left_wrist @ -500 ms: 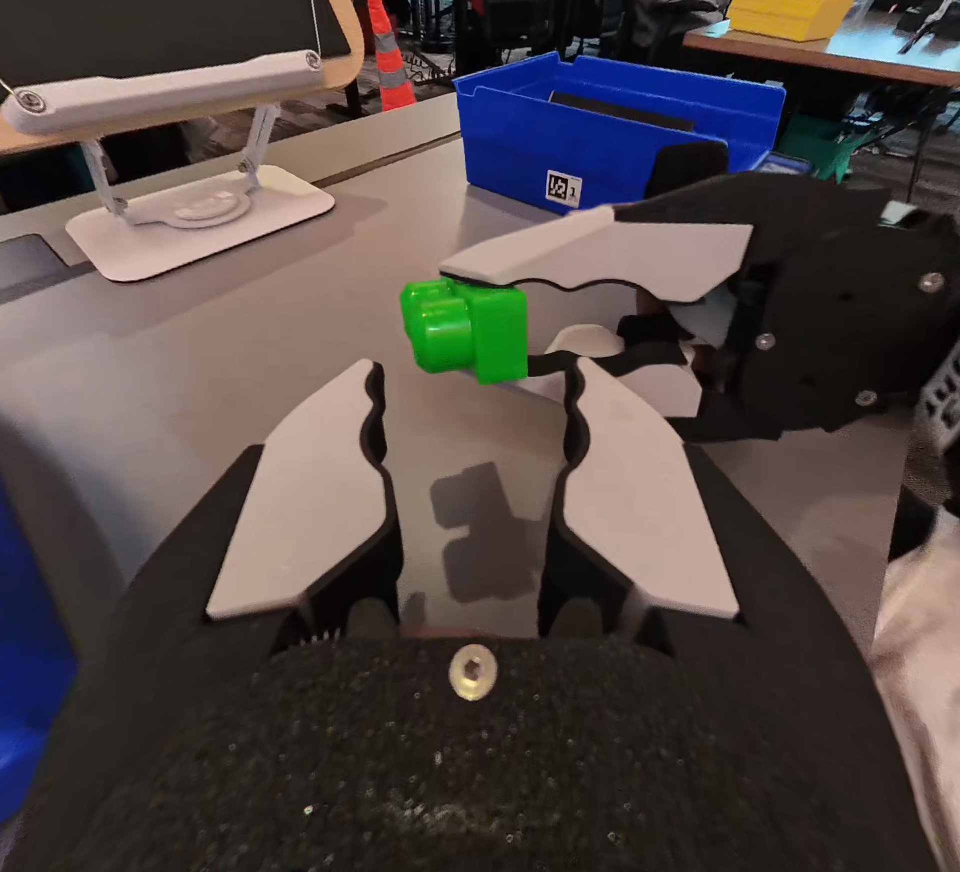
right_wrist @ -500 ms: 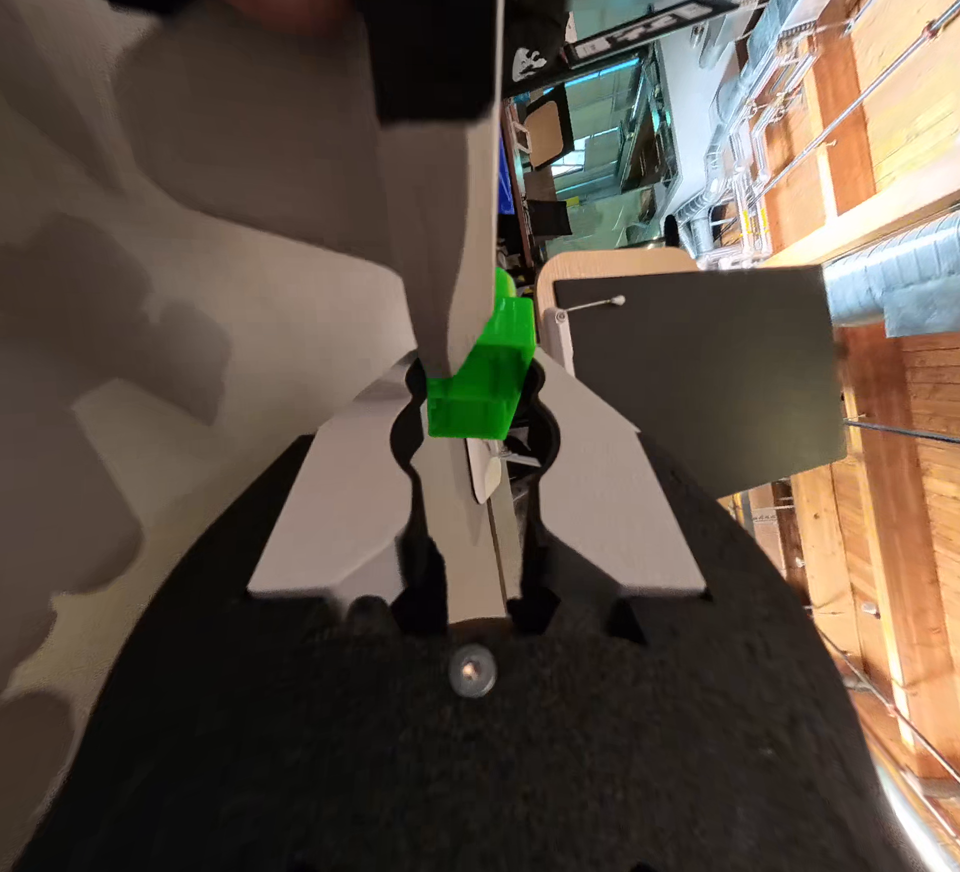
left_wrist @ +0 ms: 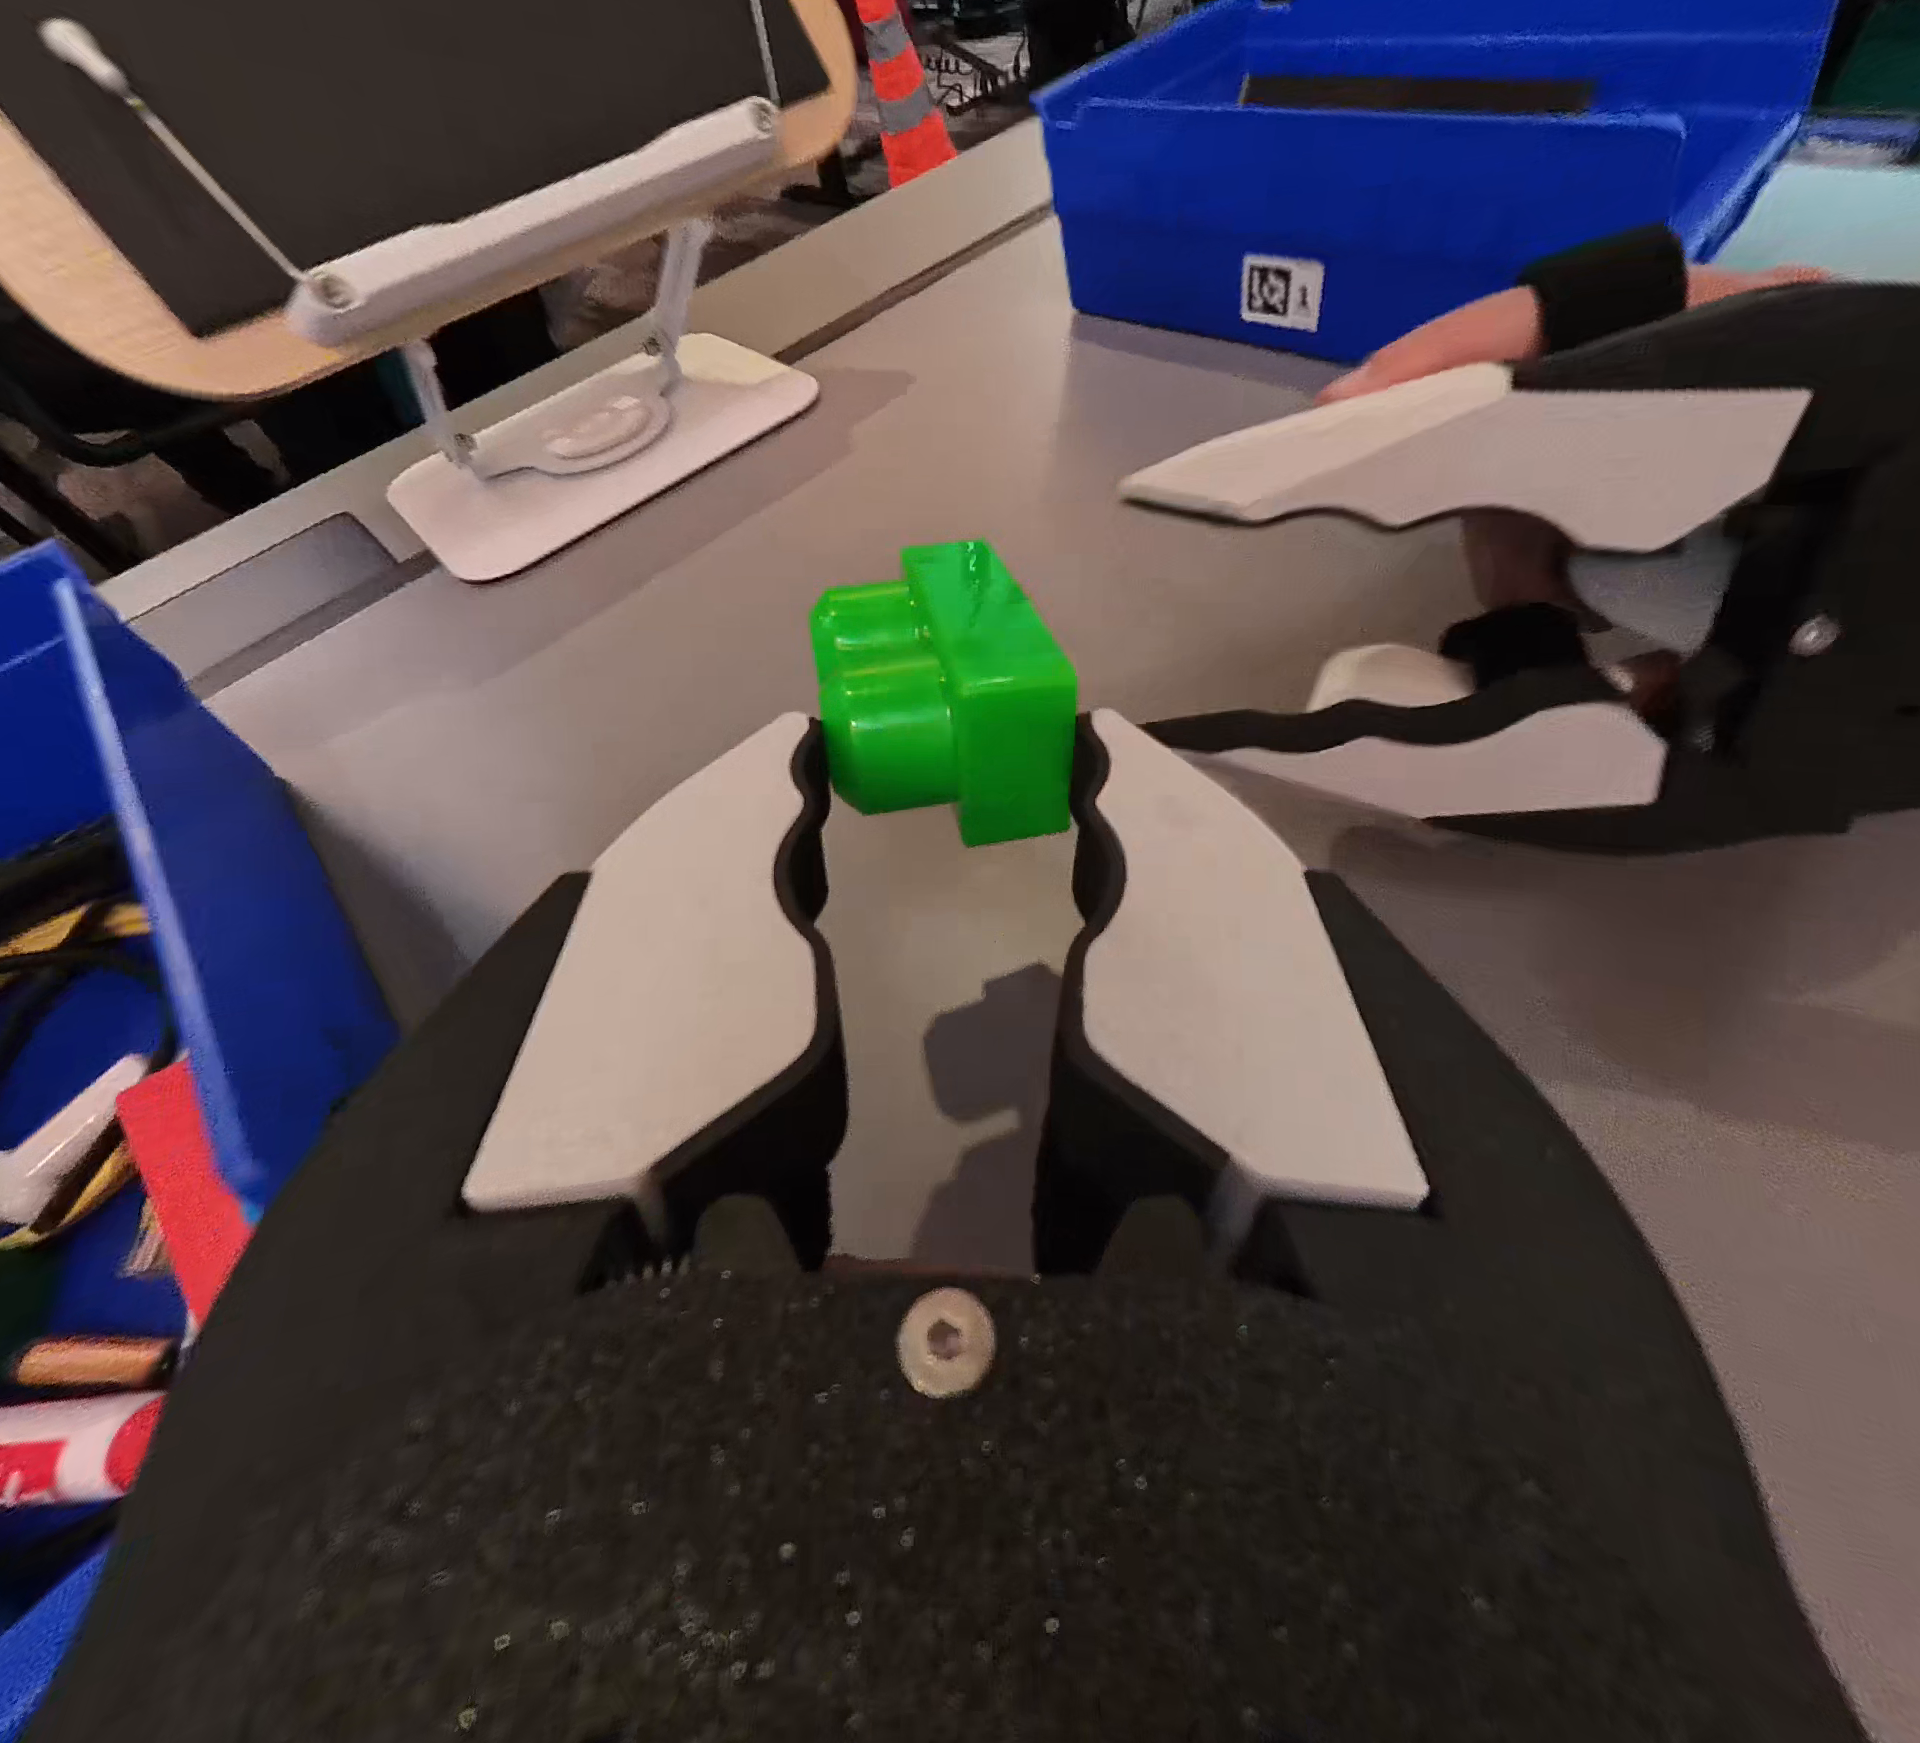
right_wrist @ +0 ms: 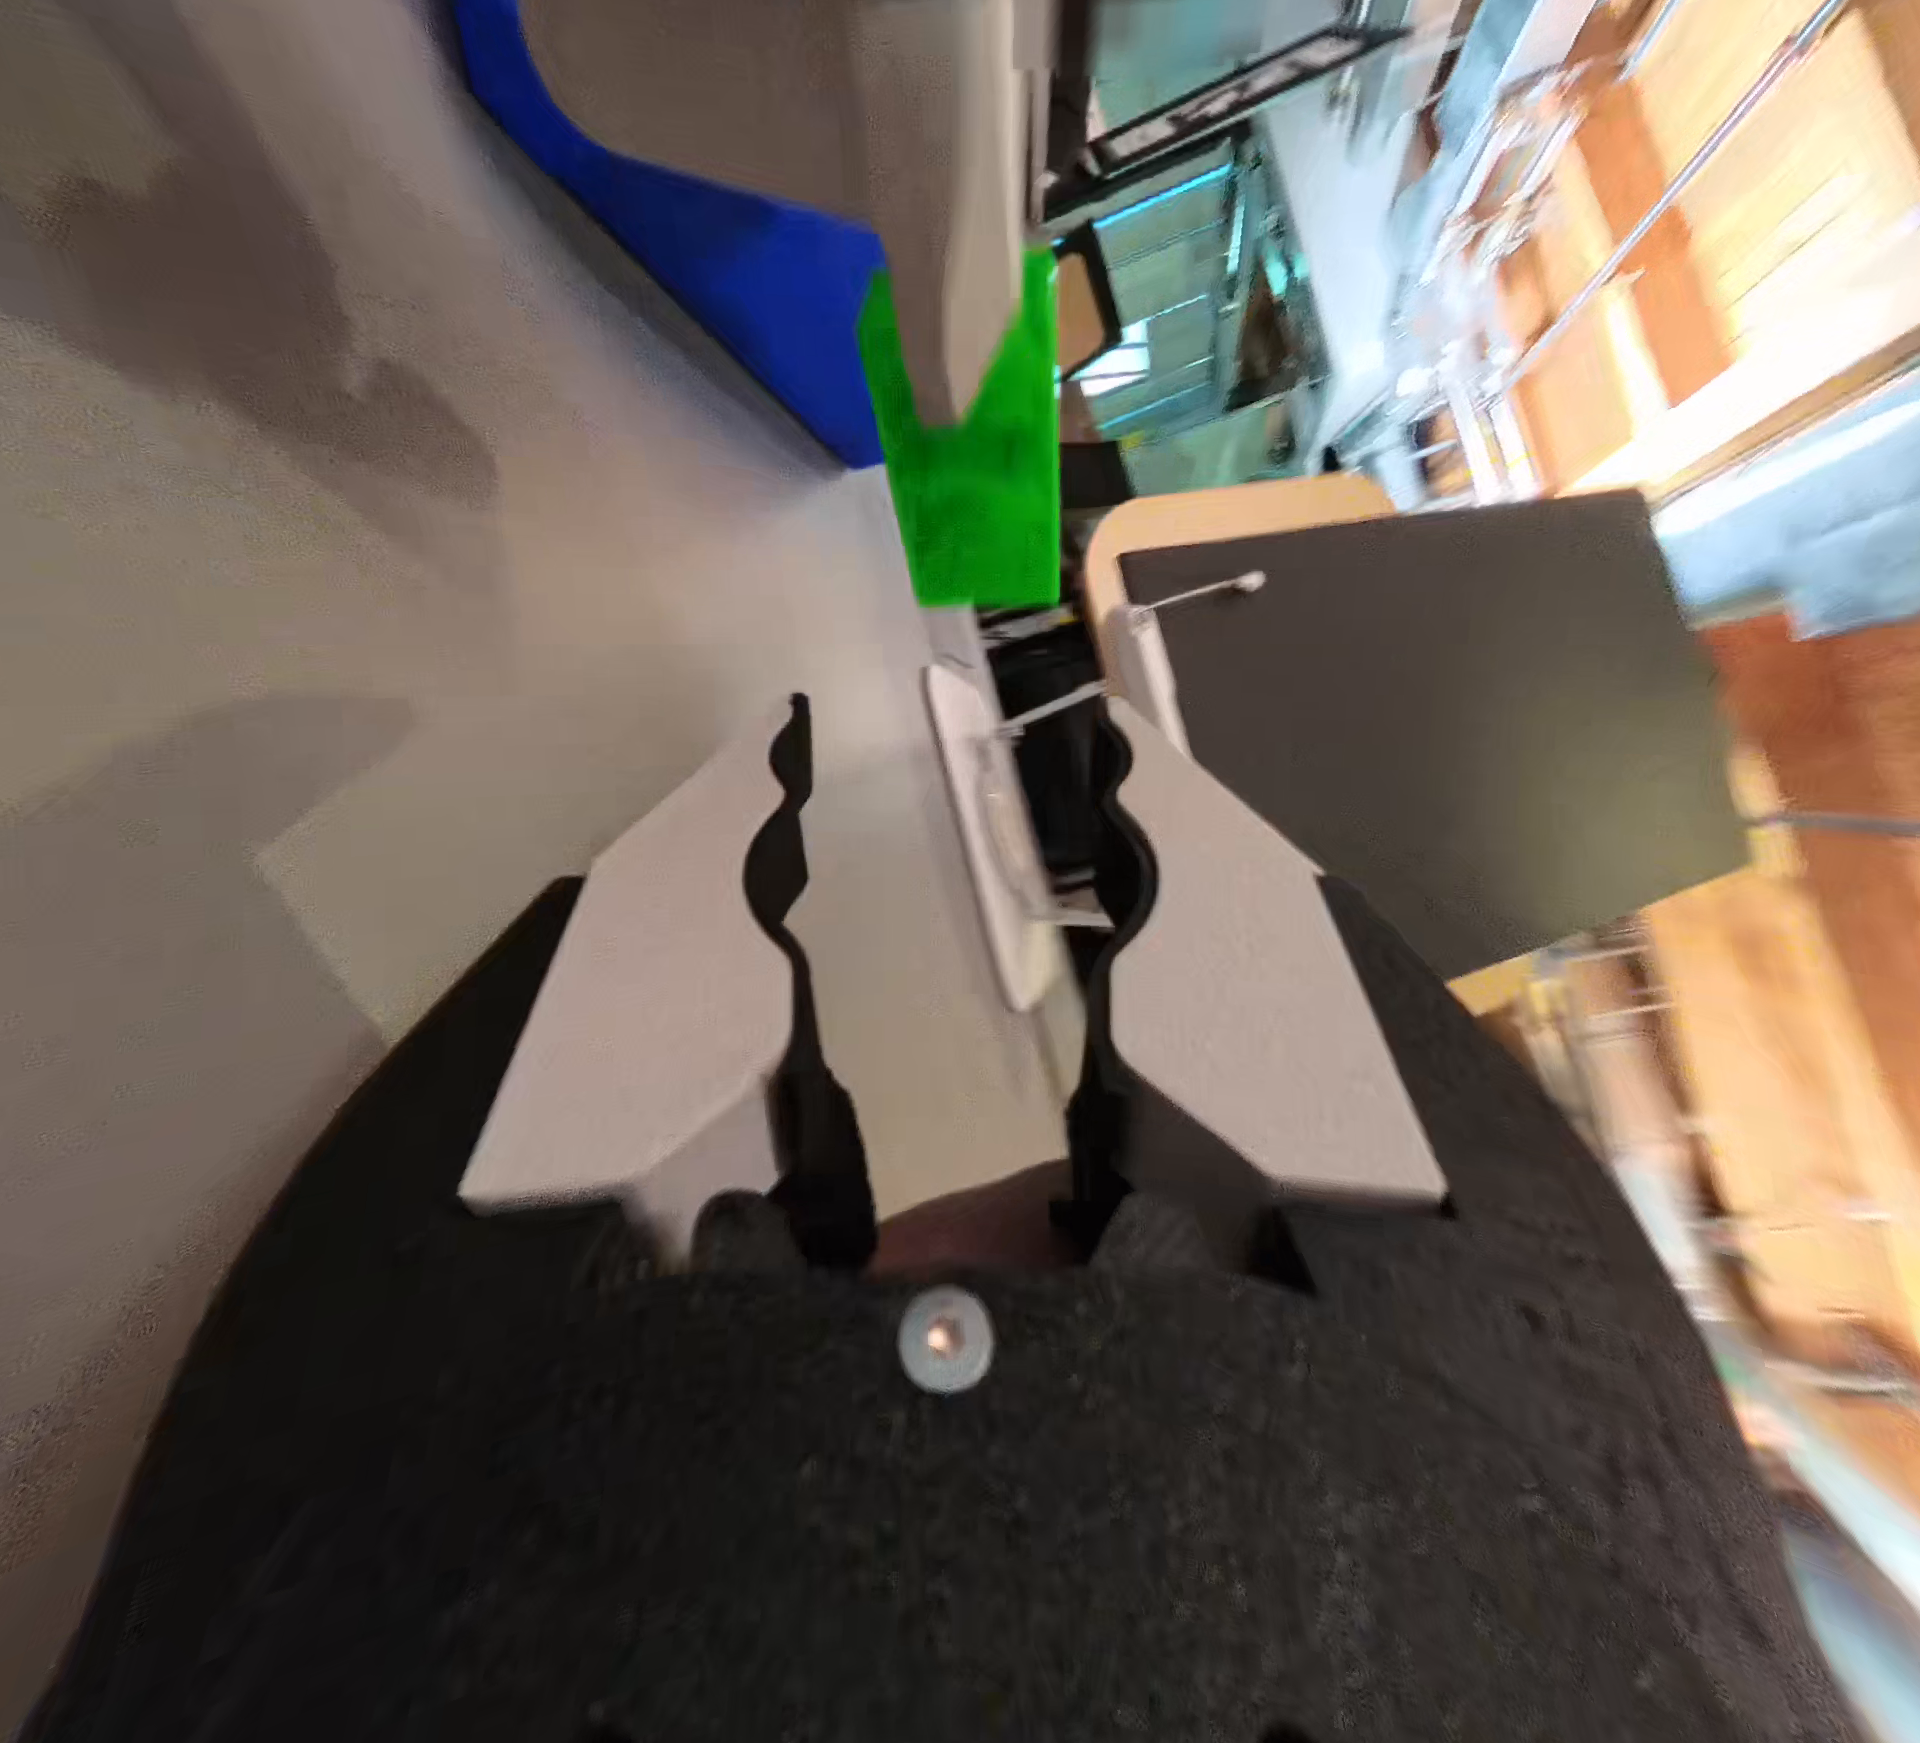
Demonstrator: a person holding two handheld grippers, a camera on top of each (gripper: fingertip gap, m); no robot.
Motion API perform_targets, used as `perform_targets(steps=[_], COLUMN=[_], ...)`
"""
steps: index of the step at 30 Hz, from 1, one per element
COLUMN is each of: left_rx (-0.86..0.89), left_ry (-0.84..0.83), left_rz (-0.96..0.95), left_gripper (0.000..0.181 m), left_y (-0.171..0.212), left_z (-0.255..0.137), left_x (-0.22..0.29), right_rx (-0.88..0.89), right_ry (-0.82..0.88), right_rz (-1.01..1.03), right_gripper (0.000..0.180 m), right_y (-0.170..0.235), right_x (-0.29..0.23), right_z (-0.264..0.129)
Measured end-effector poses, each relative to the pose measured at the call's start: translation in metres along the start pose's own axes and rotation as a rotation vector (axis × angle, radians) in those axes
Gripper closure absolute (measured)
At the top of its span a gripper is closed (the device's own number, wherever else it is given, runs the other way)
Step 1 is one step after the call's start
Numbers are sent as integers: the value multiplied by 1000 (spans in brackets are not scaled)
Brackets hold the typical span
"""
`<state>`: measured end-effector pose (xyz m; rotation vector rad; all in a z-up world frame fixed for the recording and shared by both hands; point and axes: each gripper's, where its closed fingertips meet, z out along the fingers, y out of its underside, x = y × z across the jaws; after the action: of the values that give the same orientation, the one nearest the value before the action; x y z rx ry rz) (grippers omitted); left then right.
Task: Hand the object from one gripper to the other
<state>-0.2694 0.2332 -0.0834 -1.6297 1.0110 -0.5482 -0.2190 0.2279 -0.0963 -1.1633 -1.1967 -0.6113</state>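
Smooth grey tabletop (left_wrist: 623, 737); left gripper (left_wrist: 943, 748) jaws clamp glossy studded green block (left_wrist: 945, 706); right gripper (right_wrist: 951, 737) jaws parted, empty.

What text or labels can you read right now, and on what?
White sticker on the far blue bin: code mark and print, not quoted.
Red-and-white packet in the near blue bin: lettering cut off.
Black sign: blurred.
Green block: none.
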Motion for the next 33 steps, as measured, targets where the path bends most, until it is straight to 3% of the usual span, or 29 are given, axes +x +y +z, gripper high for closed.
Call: perform_targets(steps=[7,12,15,18,24,28,33], left_rx=[175,202,211,199,162,142,-10], left_ry=[206,296,342,358,315,217,-17], left_rz=[-268,-283,-273,-240,-248,-237,-70], left_gripper=[137,137,137,137,137,132,129], left_y=[-15,-22,-26,-26,-18,-11,14], left_z=[-13,-9,-9,-6,0,1,9], left_x=[-4,20,38,52,50,31,7], right_rx=[200,217,168,183,124,35,-180], right_ry=[-210,-278,-286,-252,-239,-116,45], right_rz=[880,1174,1154,1138,1066,974,825], right_gripper=[130,141,146,171,174,175,175], right_y=[-14,-17,-11,-12,-2,22,59], right_x=[34,36,27,32,29,39,44], right_z=[-6,-1,4,1,3,6,8])
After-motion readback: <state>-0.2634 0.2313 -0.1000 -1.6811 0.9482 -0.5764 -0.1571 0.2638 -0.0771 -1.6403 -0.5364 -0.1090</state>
